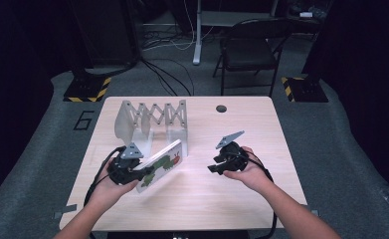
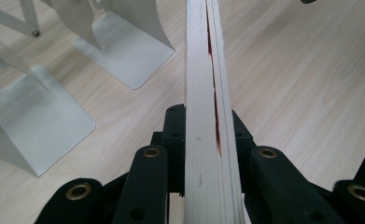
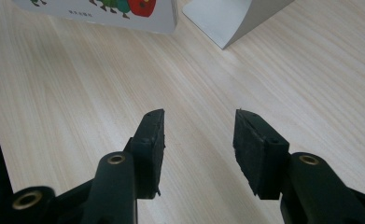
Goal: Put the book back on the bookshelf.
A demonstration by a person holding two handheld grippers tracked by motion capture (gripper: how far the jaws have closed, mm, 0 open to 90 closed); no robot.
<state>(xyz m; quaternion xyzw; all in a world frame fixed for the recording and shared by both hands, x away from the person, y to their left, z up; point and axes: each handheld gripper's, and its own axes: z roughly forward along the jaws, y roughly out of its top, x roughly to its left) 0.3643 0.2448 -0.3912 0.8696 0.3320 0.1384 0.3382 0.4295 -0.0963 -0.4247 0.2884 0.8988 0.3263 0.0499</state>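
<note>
While the left gripper's [image 2: 203, 140] jaws clamp a thick board book [image 2: 208, 93], the right gripper's [image 3: 199, 140] ridged jaws gape empty.

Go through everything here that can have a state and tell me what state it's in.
Left gripper: shut on the picture book.
Picture book: closed, held tilted by one end.
Right gripper: open, nothing between its fingers.
Expanding book rack: stretched open, slots empty.
Folding chair: unfolded.

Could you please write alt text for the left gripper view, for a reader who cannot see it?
The left gripper is shut on a thick board book, seen edge-on with its pale pages and a thin red line running away from the camera over a light wooden table. To the left stand the grey metal plates of an expanding book rack.
</note>
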